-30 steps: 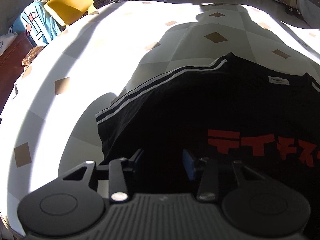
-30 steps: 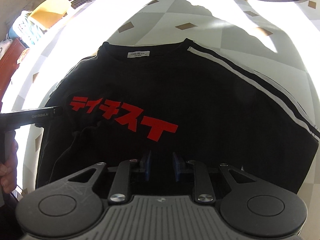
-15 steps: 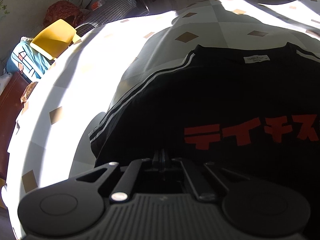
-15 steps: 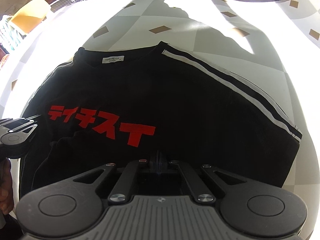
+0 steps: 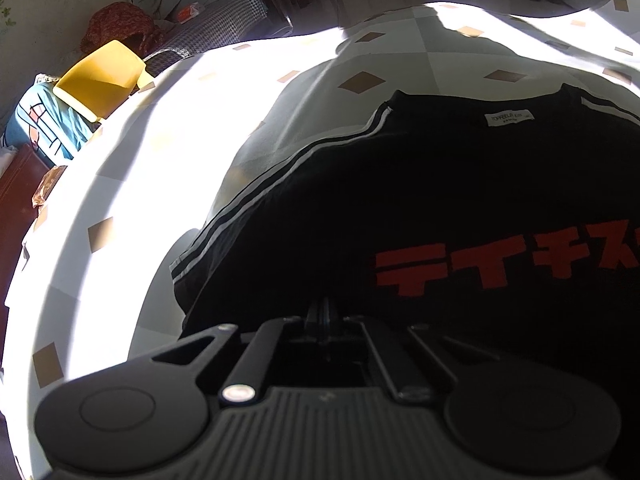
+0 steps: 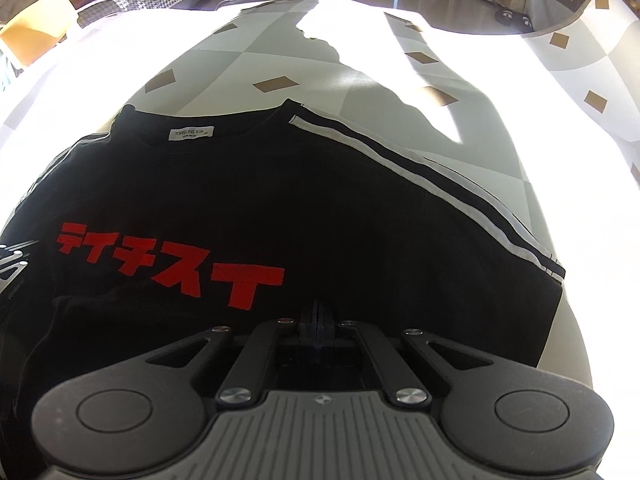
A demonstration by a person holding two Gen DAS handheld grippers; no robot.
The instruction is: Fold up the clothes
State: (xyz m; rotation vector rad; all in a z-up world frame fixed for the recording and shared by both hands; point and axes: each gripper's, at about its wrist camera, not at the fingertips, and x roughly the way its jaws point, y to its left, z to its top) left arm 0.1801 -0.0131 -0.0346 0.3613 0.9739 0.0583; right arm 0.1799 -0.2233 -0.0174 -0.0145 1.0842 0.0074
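Bare tablecloth point(image 6: 280, 64) beyond shirt point(image 6: 320, 208), no obstacles

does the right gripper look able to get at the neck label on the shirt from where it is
Probably yes. The shirt lies flat, and nothing sits between the right gripper, shut at the hem, and the label, though whether it pinches cloth is unclear.

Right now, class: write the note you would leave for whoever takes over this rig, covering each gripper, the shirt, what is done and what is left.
Left gripper: jaws shut at the near hem of the black T-shirt, on its left-sleeve side; whether fabric is pinched cannot be seen.
Right gripper: jaws shut at the same hem, below the red lettering; grip likewise unclear.
The shirt lies flat, print up, collar label at the far end, on the patterned tablecloth.
Done: shirt spread out.
Left: every fold.
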